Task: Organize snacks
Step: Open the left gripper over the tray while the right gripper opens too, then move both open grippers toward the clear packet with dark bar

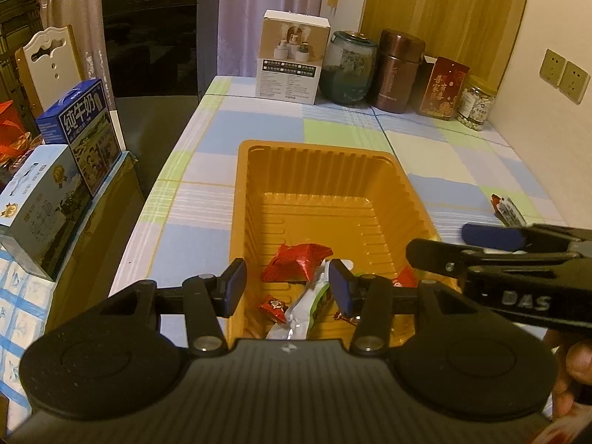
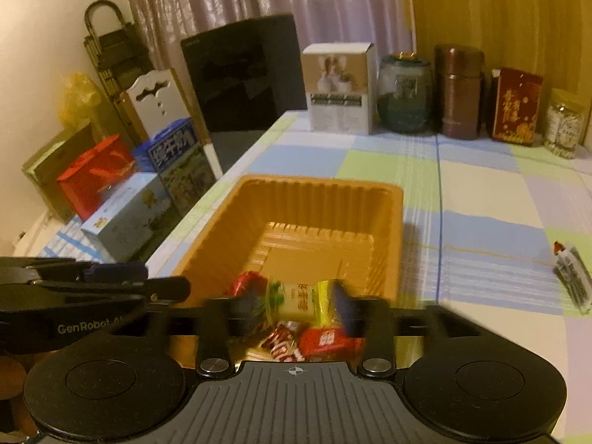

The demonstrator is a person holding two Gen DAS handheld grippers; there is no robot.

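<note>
Both tools hover over the orange plastic tray point(image 2: 392, 222) at frame centre. The right tool point(image 2: 296, 305) gapes around a yellow snack packet point(image 2: 296, 301), not pressing it. The left tool point(image 1: 288, 288) stands part-open, empty. One snack packet point(image 2: 573, 283) lies on the counter point(image 2: 481, 192), right edge.

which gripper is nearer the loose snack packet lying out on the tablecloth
Right. The right gripper hangs over the tray's near end, on the side of the packet; the left gripper sits farther across.

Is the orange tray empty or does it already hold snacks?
Partly filled: several wrapped snacks lie at the near end of the orange tray; its far end is bare.
</note>
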